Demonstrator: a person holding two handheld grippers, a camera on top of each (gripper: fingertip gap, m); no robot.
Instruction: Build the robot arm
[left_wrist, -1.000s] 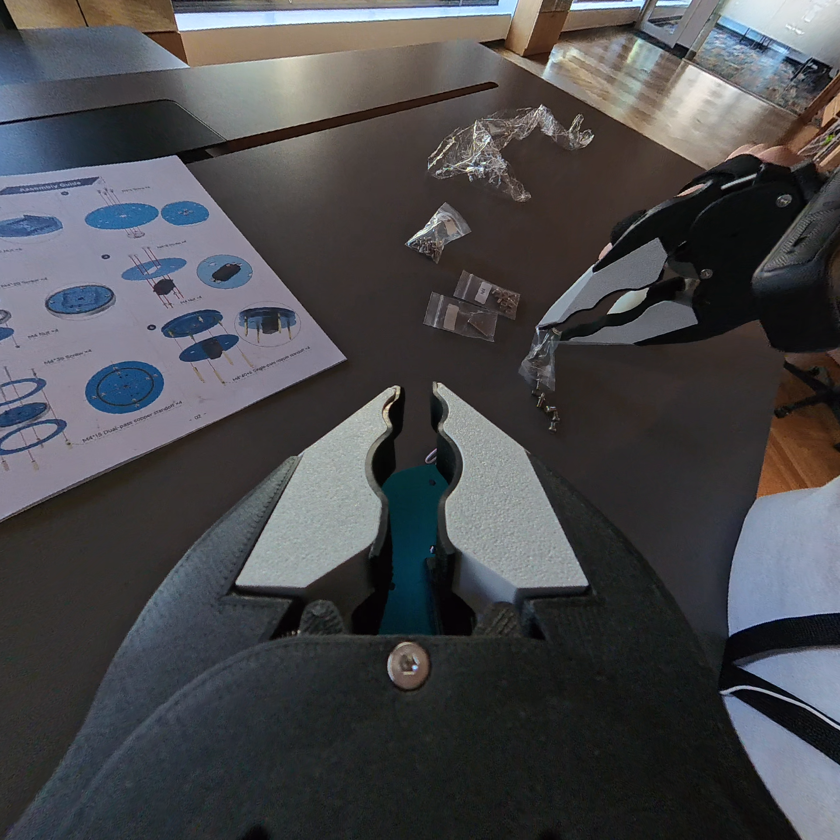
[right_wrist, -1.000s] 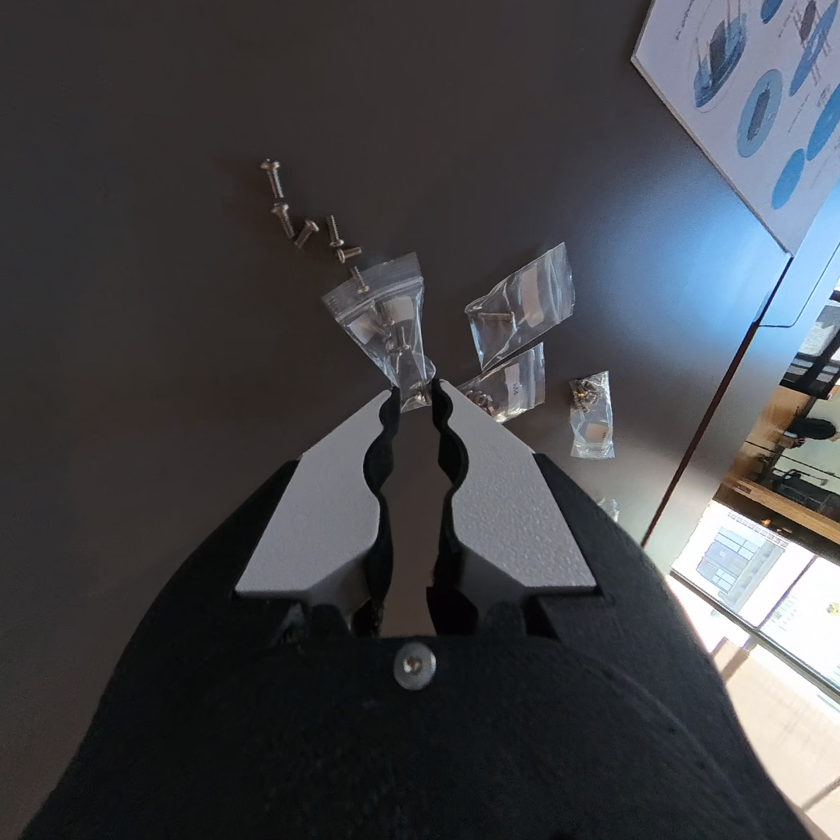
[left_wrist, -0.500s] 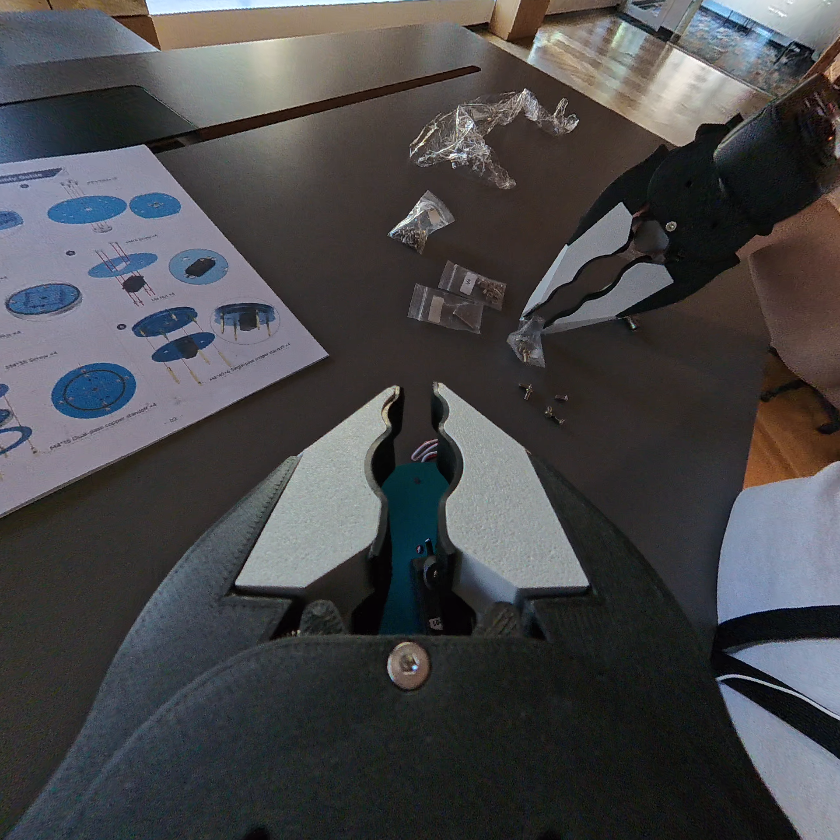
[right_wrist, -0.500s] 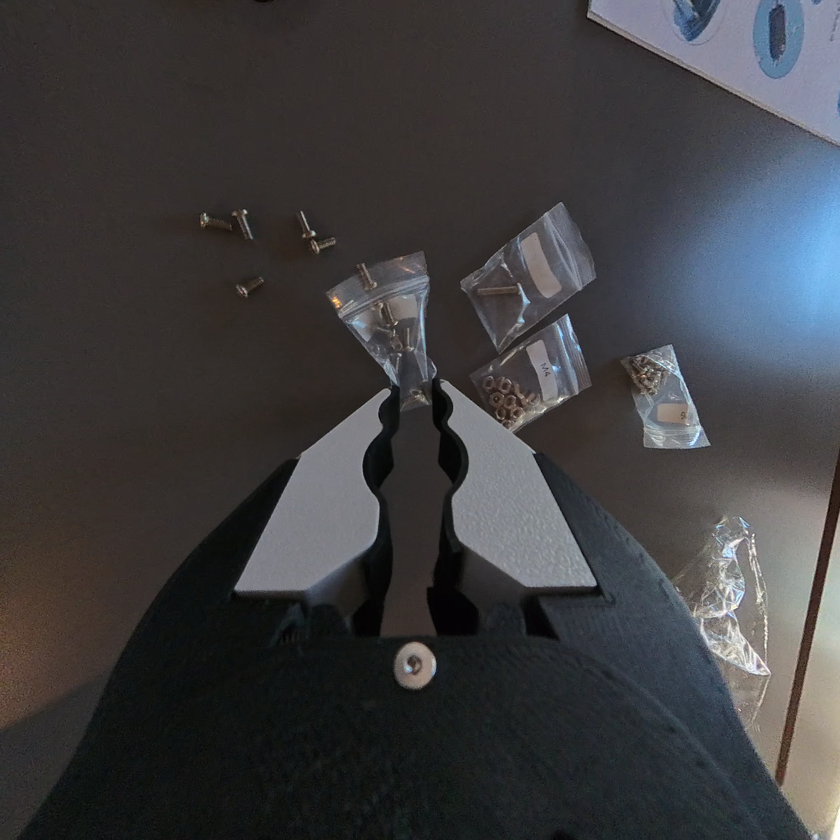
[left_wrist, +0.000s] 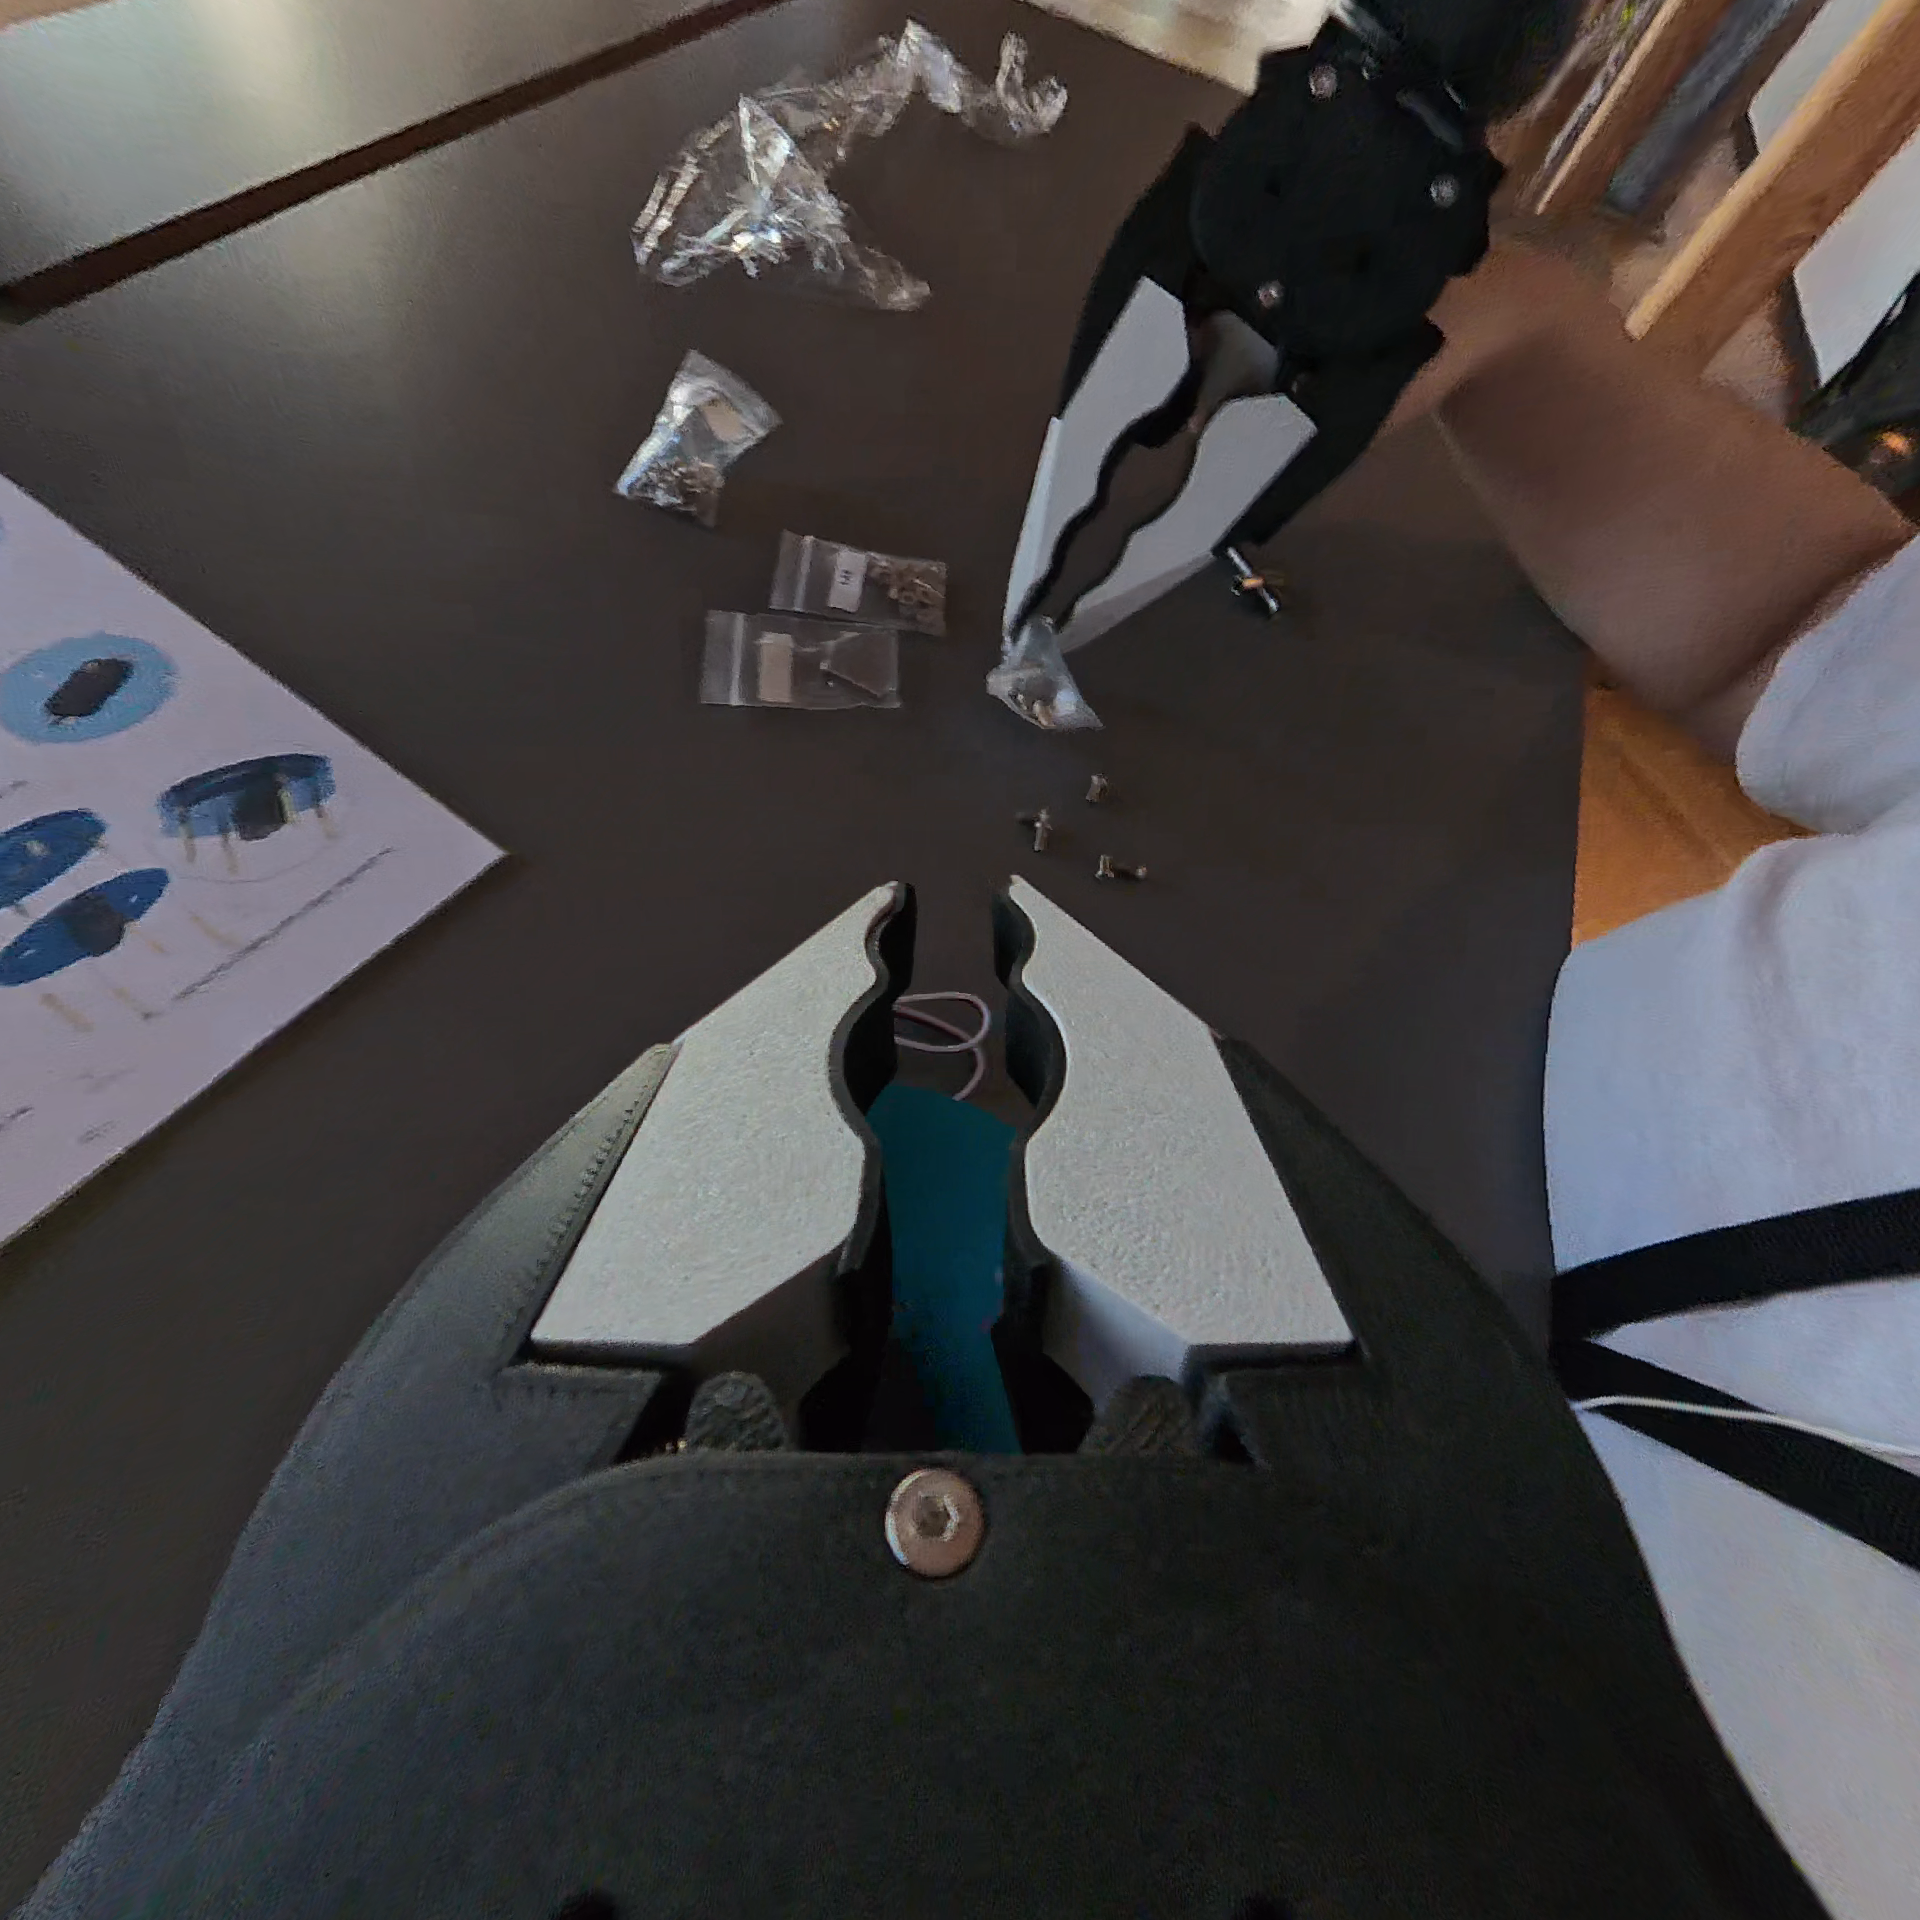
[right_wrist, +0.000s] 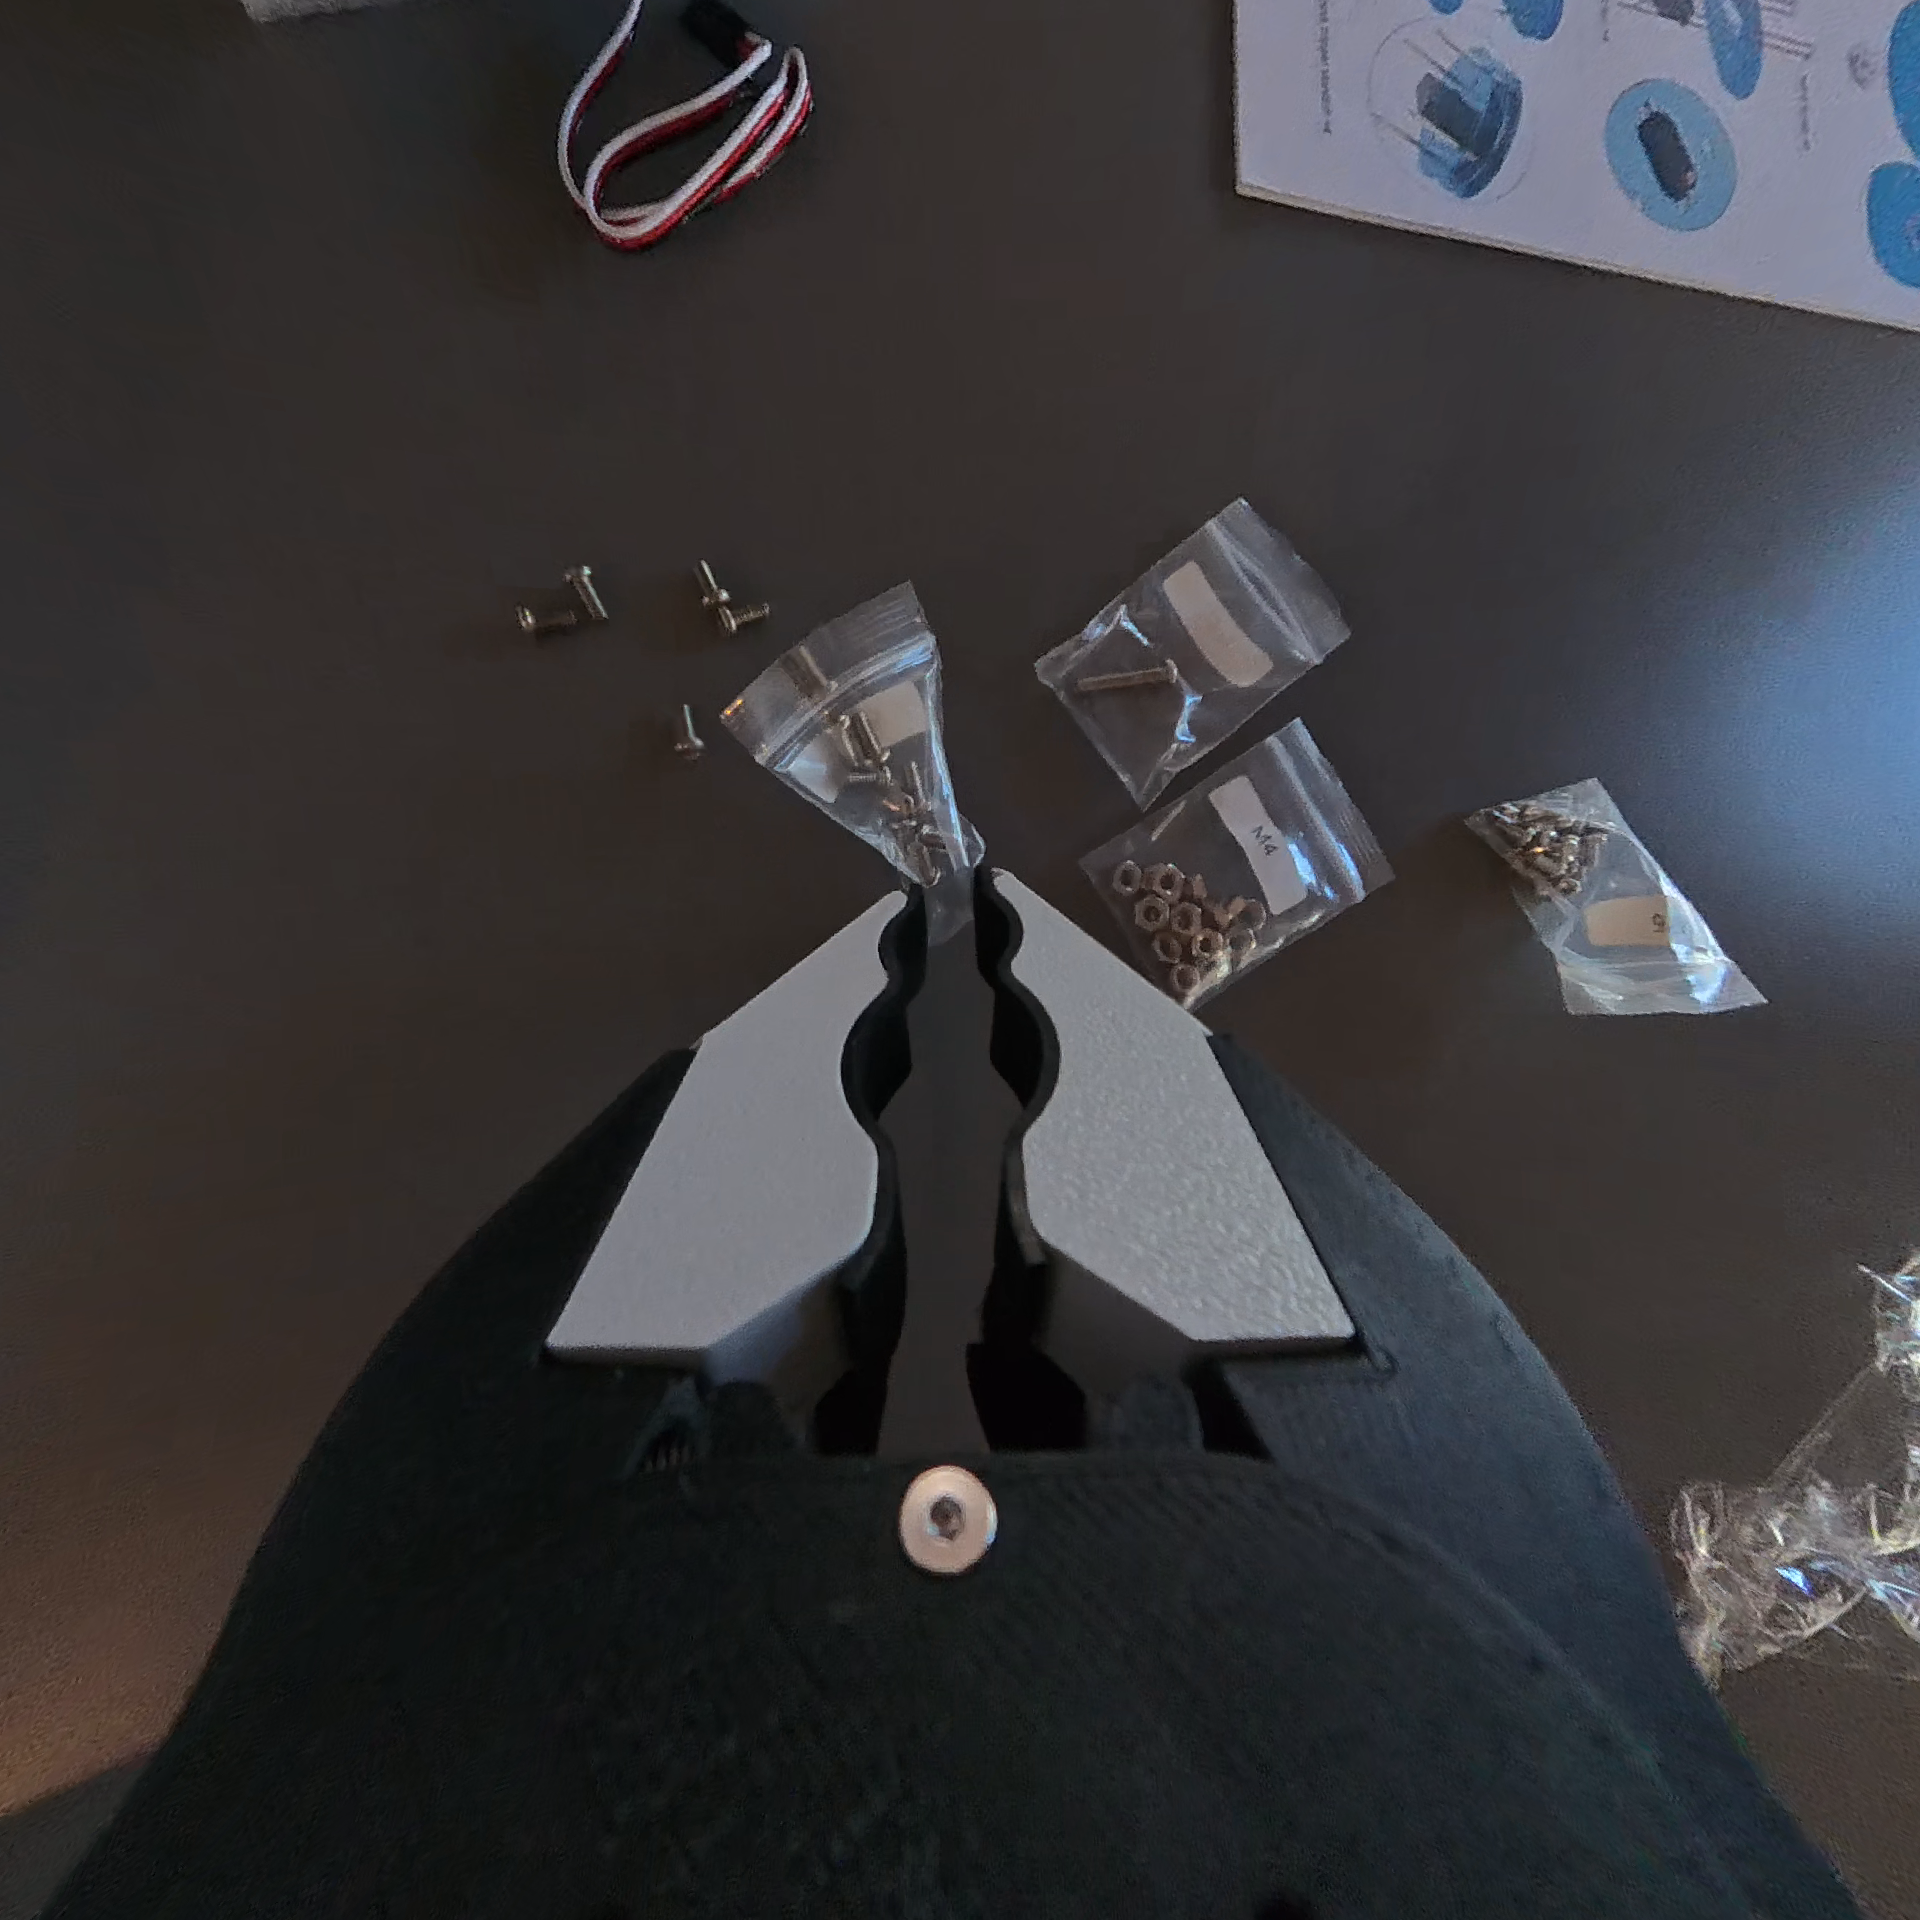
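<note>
My right gripper (right_wrist: 948, 883) is shut on the corner of a small clear bag of screws (right_wrist: 862, 738) and holds it mouth-down just above the dark table (right_wrist: 312, 935). Several loose screws (right_wrist: 634, 623) lie on the table beside the bag's mouth. In the left wrist view the right gripper (left_wrist: 1023, 623) and its bag (left_wrist: 1039, 681) show ahead, with the loose screws (left_wrist: 1081, 831) below. My left gripper (left_wrist: 951, 899) is shut on a teal plastic part (left_wrist: 945, 1226) with thin wires (left_wrist: 940, 1023) at its front end.
Three other small clear bags lie near: one with a single screw (right_wrist: 1195, 655), one with nuts (right_wrist: 1236, 862), one with small screws (right_wrist: 1605, 899). Crumpled clear wrap (right_wrist: 1808, 1538) lies far right. A printed assembly sheet (right_wrist: 1579, 135) and a red-white-black wire bundle (right_wrist: 686, 135) lie beyond. The tips of one gripper are about 15 centimeters away from the tips of the other.
The right gripper has swung round with the bag and now stands steeper over the table. More screws lie scattered on the table. The left gripper has tilted down and nearer the table.
</note>
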